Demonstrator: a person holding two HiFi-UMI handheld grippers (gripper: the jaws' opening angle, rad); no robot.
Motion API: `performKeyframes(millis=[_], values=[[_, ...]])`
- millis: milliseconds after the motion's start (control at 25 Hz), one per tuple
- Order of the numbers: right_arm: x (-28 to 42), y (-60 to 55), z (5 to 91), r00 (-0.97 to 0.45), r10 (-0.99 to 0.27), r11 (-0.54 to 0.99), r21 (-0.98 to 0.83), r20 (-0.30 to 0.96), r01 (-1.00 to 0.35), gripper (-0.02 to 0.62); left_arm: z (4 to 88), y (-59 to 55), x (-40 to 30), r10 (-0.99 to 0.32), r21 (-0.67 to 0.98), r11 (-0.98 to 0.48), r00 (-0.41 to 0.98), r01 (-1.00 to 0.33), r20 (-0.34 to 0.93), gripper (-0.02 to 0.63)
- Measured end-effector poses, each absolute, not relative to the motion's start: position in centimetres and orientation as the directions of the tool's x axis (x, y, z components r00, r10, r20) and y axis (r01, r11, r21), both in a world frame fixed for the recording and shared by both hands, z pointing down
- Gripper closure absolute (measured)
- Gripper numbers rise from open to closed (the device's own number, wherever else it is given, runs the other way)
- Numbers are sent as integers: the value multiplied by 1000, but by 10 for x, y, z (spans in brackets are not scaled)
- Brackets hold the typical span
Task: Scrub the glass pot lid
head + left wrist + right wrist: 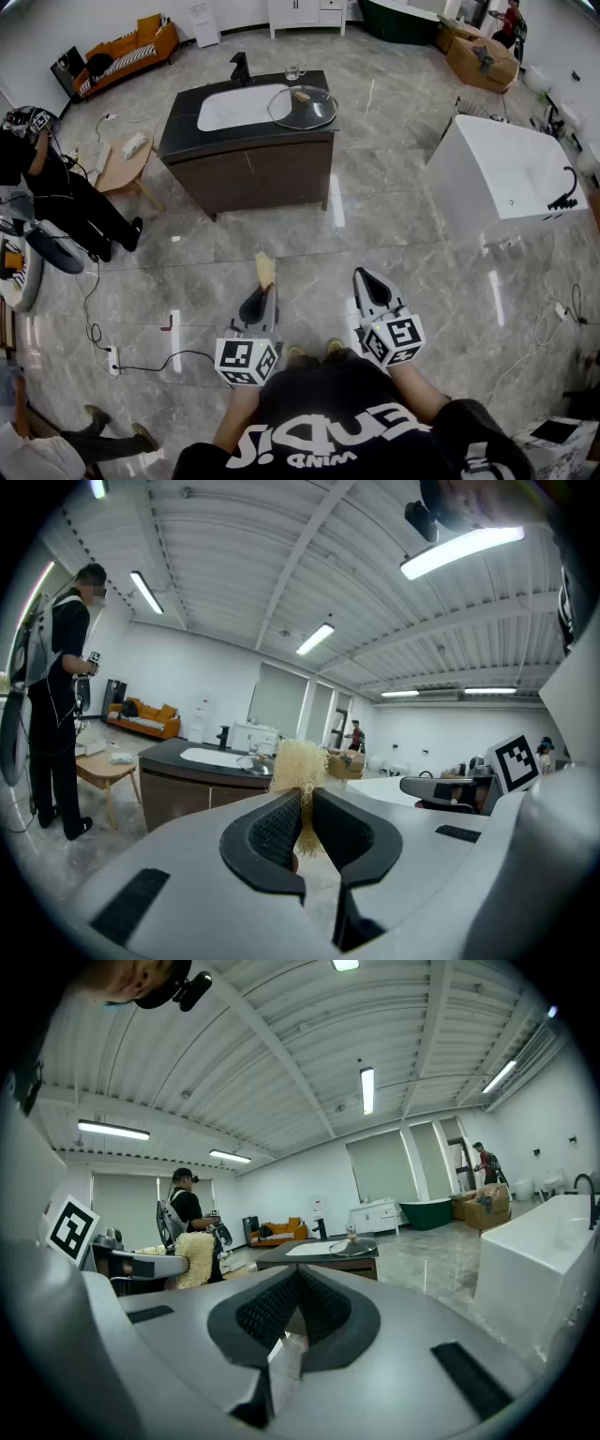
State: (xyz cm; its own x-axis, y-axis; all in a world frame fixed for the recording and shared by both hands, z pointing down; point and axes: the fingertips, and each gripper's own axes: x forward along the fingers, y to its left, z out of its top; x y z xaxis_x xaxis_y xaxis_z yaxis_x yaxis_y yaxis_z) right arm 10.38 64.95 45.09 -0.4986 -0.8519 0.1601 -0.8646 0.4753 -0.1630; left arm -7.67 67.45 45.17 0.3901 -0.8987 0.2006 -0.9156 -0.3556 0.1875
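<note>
The glass pot lid lies on the dark vanity counter, half over the right edge of the white sink, far ahead of both grippers. It also shows small in the left gripper view, lid, and in the right gripper view, lid. My left gripper is shut on a beige fibrous scrubber, which sticks up between the jaws as the scrubber. My right gripper is shut with nothing in it. Both are held low over the floor, side by side, pointing toward the vanity.
A white bathtub stands at the right. A person in black stands left, beside a small wooden table. A power strip and cable lie on the tiled floor at the left. A black faucet and a glass cup are on the counter.
</note>
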Motion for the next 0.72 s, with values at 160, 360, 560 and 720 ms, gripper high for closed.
performKeyframes(millis=[160,360,560,720], values=[[101,650,451,-503,-850,479,-165,159,-862,583,451,674,-78,-896,188,-360,394,-914,203,563],[91,658,452,-509,-847,479,-194,155,-856,583,453,679,-87,-891,192,-368,404,-910,208,563],[77,668,455,-506,-850,476,-200,144,-857,583,459,683,-101,-880,181,-395,427,-901,206,563],[64,671,464,-488,-862,455,-214,137,-864,583,464,682,-117,-877,172,-408,437,-897,198,563]])
